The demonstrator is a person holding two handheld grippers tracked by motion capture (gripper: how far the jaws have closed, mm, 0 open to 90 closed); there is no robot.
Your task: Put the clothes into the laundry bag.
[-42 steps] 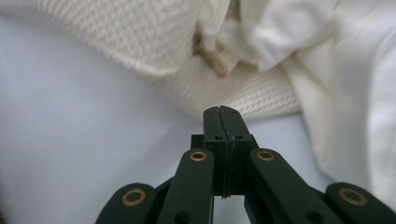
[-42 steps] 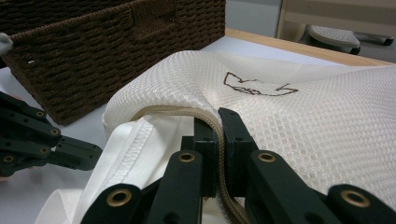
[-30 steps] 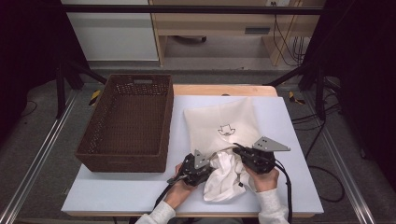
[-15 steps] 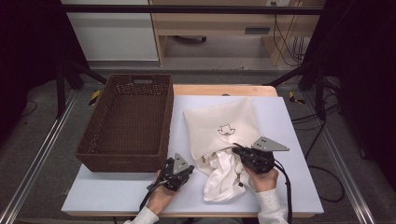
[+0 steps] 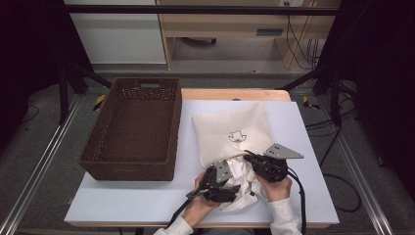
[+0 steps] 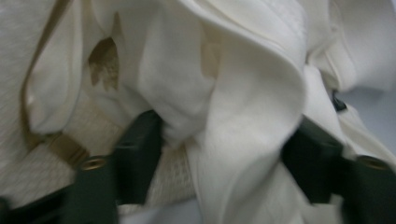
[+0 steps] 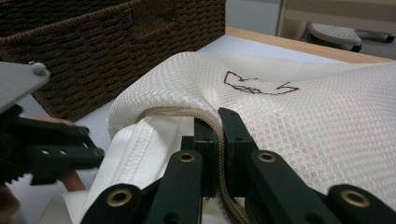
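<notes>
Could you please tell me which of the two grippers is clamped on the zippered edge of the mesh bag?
The right gripper: its jaws pinch the mesh bag's zipper edge. The left gripper has just been opening, its jaws standing apart around the white cloth.

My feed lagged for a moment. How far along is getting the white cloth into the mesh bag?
Partly done. The right gripper is shut on the zipper edge of the mesh bag, holding its mouth up. The white cloth lies bunched at the opening, most of it outside. The left gripper has just been opening, a fold of cloth between its jaws. Left: pushing the rest in. The wicker basket holds nothing.
</notes>
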